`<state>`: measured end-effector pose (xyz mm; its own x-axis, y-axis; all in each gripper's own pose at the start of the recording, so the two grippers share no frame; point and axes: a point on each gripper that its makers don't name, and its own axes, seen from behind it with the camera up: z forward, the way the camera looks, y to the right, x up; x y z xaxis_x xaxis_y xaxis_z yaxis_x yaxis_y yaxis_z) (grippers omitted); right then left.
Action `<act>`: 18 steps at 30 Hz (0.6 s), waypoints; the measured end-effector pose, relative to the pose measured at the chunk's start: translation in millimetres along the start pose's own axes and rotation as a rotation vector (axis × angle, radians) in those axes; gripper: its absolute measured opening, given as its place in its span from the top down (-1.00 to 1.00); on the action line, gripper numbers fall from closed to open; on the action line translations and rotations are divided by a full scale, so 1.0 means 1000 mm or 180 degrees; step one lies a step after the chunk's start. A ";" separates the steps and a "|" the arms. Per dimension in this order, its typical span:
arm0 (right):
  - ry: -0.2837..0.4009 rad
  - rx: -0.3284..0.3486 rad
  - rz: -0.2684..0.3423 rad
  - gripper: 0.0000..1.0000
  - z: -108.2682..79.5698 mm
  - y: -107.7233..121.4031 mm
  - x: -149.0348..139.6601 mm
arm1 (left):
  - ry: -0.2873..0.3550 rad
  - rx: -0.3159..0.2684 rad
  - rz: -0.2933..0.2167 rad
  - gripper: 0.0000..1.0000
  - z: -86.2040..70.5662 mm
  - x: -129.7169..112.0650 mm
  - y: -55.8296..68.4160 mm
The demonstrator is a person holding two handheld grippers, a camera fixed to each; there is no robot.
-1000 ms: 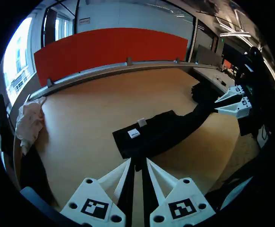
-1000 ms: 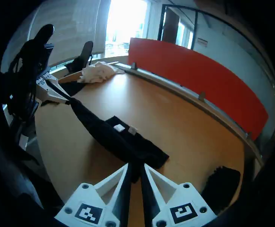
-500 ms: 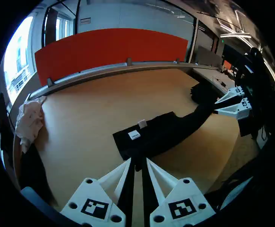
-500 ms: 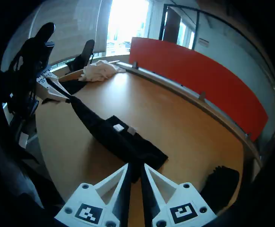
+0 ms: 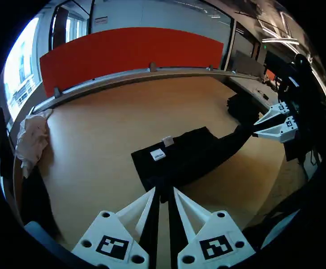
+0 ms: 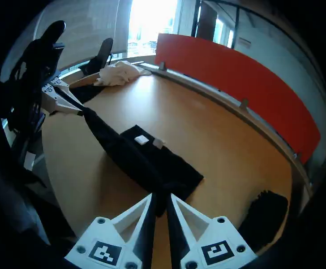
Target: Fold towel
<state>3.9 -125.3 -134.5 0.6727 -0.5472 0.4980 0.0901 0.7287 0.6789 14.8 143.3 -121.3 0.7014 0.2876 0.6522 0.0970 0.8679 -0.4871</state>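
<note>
The left gripper (image 5: 164,193) and right gripper (image 6: 160,197) each pinch a towel (image 5: 185,154) corner. The towel lies on the table (image 5: 96,125), well short of the red screen (image 5: 131,51). I'd carry both corners level towards the screen, with the edge taut.

I see a wooden table (image 5: 105,130) with a red partition (image 5: 127,49) running along its far edge. A pale crumpled cloth (image 5: 28,139) lies at one end of the table and a dark bundle (image 6: 263,215) at the opposite end. An office chair (image 6: 101,51) stands just past the pale cloth's end.
</note>
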 end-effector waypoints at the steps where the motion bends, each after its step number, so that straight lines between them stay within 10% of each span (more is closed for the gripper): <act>1: -0.0020 0.0015 0.0013 0.71 0.002 -0.001 -0.003 | -0.0022 -0.0001 -0.0003 0.75 0.003 -0.003 0.000; 18: -0.0220 0.0102 0.0107 0.70 0.025 0.006 -0.025 | -0.0166 -0.0020 -0.0103 0.75 0.032 -0.018 -0.001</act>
<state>-30.4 -117.8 -129.5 0.6226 -0.5504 0.5562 0.0440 0.7343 0.6774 -20.5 149.8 -114.4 0.6600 0.2805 0.6969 0.1236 0.8745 -0.4690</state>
